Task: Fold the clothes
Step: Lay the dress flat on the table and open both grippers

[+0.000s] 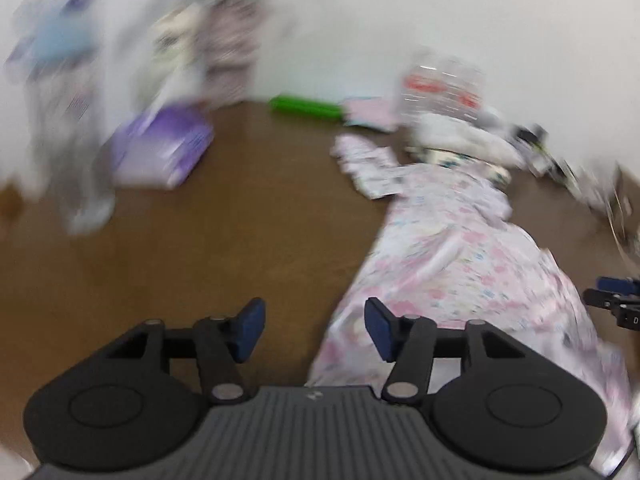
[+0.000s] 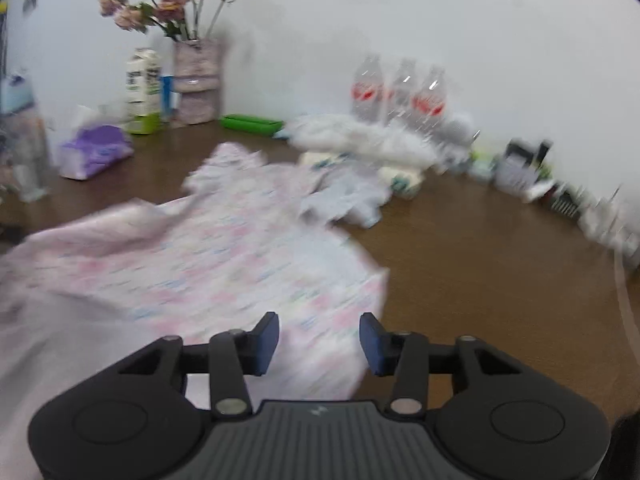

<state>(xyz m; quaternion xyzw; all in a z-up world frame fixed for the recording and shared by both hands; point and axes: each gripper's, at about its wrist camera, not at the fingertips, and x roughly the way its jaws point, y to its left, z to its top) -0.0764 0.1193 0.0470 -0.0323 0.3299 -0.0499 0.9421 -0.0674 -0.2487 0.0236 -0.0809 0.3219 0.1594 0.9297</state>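
A pink flower-print garment [image 1: 460, 264] lies spread on the brown table [image 1: 200, 248], a sleeve reaching toward the back. My left gripper [image 1: 316, 330] is open at the garment's left edge, its right pad over the cloth and its left pad over bare wood. In the right wrist view the same garment [image 2: 208, 256] covers the left half of the table [image 2: 480, 280]. My right gripper [image 2: 319, 342] is open just above the garment's near right corner, nothing between its fingers. The right gripper's tip [image 1: 612, 300] shows at the far right of the left wrist view.
Along the back wall stand a vase of flowers [image 2: 196, 84], a carton [image 2: 142, 92], a purple tissue pack [image 2: 94, 152], a green case [image 2: 252, 123], several water bottles [image 2: 400, 92] and a heap of white cloth [image 2: 360, 140]. Small clutter [image 2: 560, 188] lines the right edge.
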